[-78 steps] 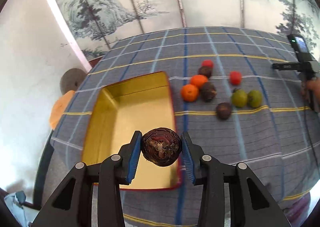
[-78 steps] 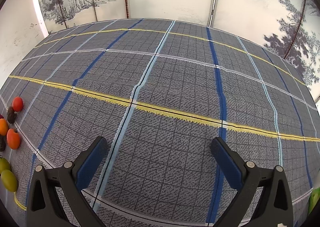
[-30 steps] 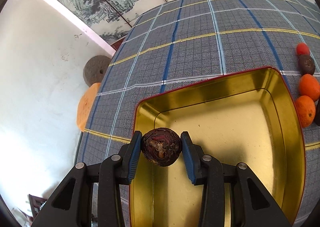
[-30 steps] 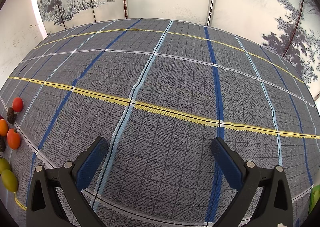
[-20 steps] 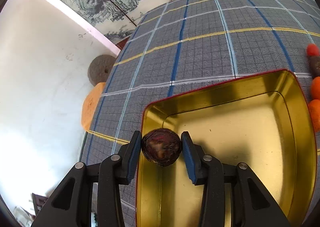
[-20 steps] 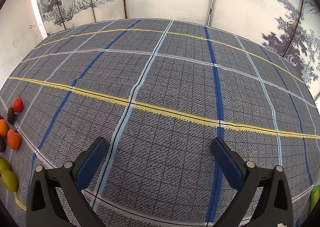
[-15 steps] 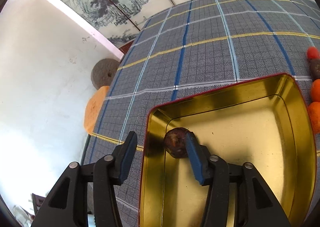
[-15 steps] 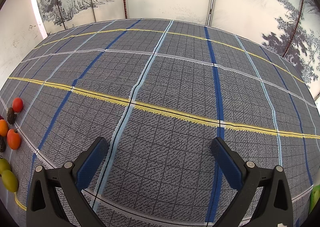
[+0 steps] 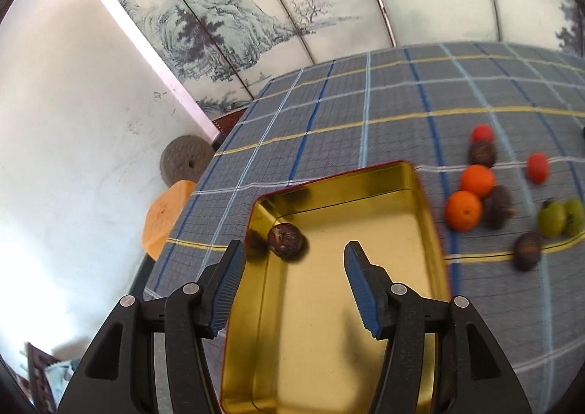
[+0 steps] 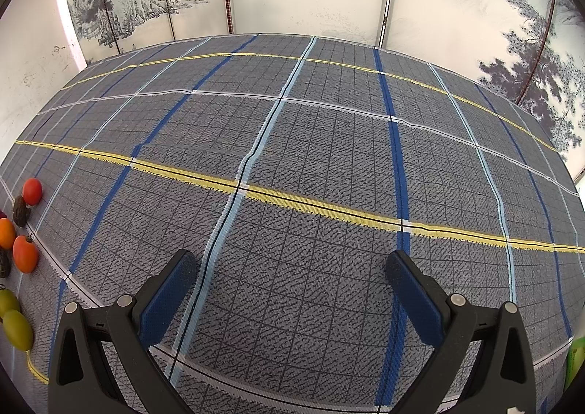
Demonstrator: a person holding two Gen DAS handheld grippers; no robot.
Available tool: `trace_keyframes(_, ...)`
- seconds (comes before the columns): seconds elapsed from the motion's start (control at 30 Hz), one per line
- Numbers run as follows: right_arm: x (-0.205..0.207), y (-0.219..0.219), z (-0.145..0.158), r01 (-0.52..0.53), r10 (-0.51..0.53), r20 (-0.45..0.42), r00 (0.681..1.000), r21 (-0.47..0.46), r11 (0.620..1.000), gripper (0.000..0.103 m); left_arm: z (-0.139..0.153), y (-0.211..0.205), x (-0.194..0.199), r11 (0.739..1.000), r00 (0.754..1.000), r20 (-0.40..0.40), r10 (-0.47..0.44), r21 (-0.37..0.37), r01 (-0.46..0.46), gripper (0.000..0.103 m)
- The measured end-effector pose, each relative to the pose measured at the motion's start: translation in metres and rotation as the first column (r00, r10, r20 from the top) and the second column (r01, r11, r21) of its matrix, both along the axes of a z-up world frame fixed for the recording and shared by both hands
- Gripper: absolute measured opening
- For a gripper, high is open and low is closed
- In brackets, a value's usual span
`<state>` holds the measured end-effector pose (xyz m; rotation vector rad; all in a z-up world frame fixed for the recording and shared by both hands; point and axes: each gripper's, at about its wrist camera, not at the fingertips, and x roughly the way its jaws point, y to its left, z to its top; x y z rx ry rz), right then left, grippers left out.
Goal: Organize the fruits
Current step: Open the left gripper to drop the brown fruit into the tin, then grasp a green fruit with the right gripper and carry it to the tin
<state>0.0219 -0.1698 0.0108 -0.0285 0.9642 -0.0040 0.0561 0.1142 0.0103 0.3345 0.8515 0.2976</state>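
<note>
A gold tin tray with a red rim (image 9: 427, 209) lies on the plaid cloth. One dark brown wrinkled fruit (image 9: 286, 242) rests inside it near the far left corner. My left gripper (image 9: 294, 260) is open and empty above the tray, just behind that fruit. To the tray's right lie two oranges (image 9: 463, 211), two small red fruits (image 9: 537, 167), two green fruits (image 9: 552, 218) and three dark brown fruits (image 9: 527, 250). My right gripper (image 10: 292, 268) is open and empty over bare cloth. Some of the fruits show at the left edge of the right wrist view (image 10: 25, 254).
The table is covered by a grey cloth (image 10: 310, 158) with blue, white and yellow lines. A painted screen (image 9: 256, 12) stands behind it. Past the table's left edge are an orange cushion (image 9: 164, 216) and a round grey disc (image 9: 186, 160).
My left gripper carried the dark fruit over the tray, opened, and let it go into the far left corner, then drew back. The right gripper has not moved.
</note>
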Motion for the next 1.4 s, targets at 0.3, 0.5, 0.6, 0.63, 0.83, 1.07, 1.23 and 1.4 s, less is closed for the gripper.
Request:
trace_keyframes(0.3, -0.003, 0.0, 0.001, 0.009, -0.009, -0.002, 1.0, 0.003, 1.0, 0.103, 0.025, -0.024, -0.046, 0.995, 0.997, 0.083, -0.001, -0.099, 0.009, 0.066)
trace_keyframes(0.5, -0.064, 0.026, 0.029, -0.172, 0.159, 0.15, 0.976, 0.076, 0.982, 0.088, 0.021, -0.024, -0.087, 0.974, 0.99, 0.134, -0.036, -0.218, 0.065, 0.067)
trace_keyframes(0.6, -0.112, 0.068, 0.058, -0.416, 0.379, 0.257, 0.889, 0.11, 0.902, 0.088, 0.013, -0.032, -0.102, 0.968, 0.986, 0.139, -0.09, -0.22, 0.119, 0.067)
trace_keyframes(0.63, -0.122, 0.082, 0.063, -0.482, 0.44, 0.266, 0.858, 0.121, 0.868, 0.088, 0.011, -0.034, -0.106, 0.966, 0.985, 0.142, -0.101, -0.223, 0.131, 0.067)
trace_keyframes(0.83, -0.139, 0.169, 0.055, -0.692, 0.685, 0.154, 0.712, -0.01, 0.722, 0.074, 0.006, -0.036, -0.129, 0.932, 0.978, 0.169, -0.126, -0.318, 0.175, 0.069)
trace_keyframes(1.07, -0.116, 0.191, 0.027, -0.728, 0.729, 0.05, 0.683, -0.035, 0.685, 0.063, 0.006, -0.037, -0.15, 0.93, 0.967, 0.186, -0.176, -0.291, 0.225, 0.076)
trace_keyframes(1.23, -0.101, 0.192, 0.014, -0.726, 0.726, -0.019, 0.687, 0.03, 0.687, 0.033, -0.001, -0.036, -0.152, 0.931, 0.969, 0.162, -0.188, -0.284, 0.228, 0.076)
trace_keyframes(1.4, -0.129, 0.188, 0.034, -0.727, 0.727, 0.016, 0.686, 0.045, 0.685, 0.033, -0.001, -0.011, -0.157, 0.945, 0.974, 0.203, -0.097, -0.287, 0.154, 0.076)
